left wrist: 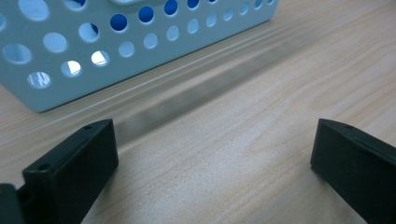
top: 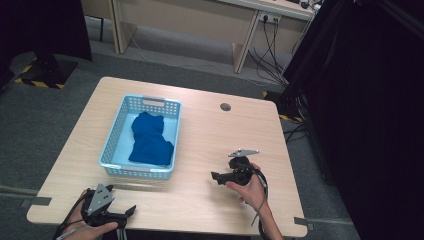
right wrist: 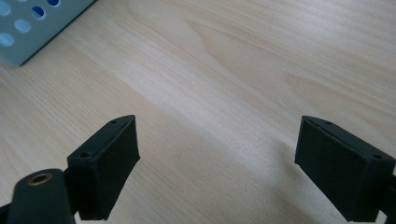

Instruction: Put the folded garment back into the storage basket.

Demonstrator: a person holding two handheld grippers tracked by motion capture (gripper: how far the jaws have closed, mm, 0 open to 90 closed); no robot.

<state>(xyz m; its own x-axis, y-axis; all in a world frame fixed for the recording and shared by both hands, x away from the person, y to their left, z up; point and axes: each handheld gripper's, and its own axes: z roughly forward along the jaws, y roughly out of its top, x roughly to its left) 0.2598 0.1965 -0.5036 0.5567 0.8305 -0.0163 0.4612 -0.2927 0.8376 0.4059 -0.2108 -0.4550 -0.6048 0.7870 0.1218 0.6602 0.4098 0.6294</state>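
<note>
A light blue perforated basket (top: 114, 135) stands on the left half of the wooden table (top: 220, 135). A crumpled dark blue cloth (top: 149, 140) lies inside it. My left gripper (top: 131, 211) rests near the table's front left corner, just in front of the basket. In the left gripper view, my left gripper (left wrist: 212, 140) is open with bare wood between the jaws, the basket (left wrist: 56, 70) close ahead, and the blue cloth (left wrist: 119, 21) visible through its holes. My right gripper (top: 216, 176) sits right of the basket, pointing left. It stands open (right wrist: 217, 130) over bare wood, with a corner of the basket (right wrist: 28, 32) at upper left.
A round cable hole (top: 225, 106) sits in the table's far right part. Beyond the table stand a pale desk (top: 200, 20) and floor cables (top: 270, 55). A black curtain (top: 370, 100) hangs on the right. Open wood lies between basket and right gripper.
</note>
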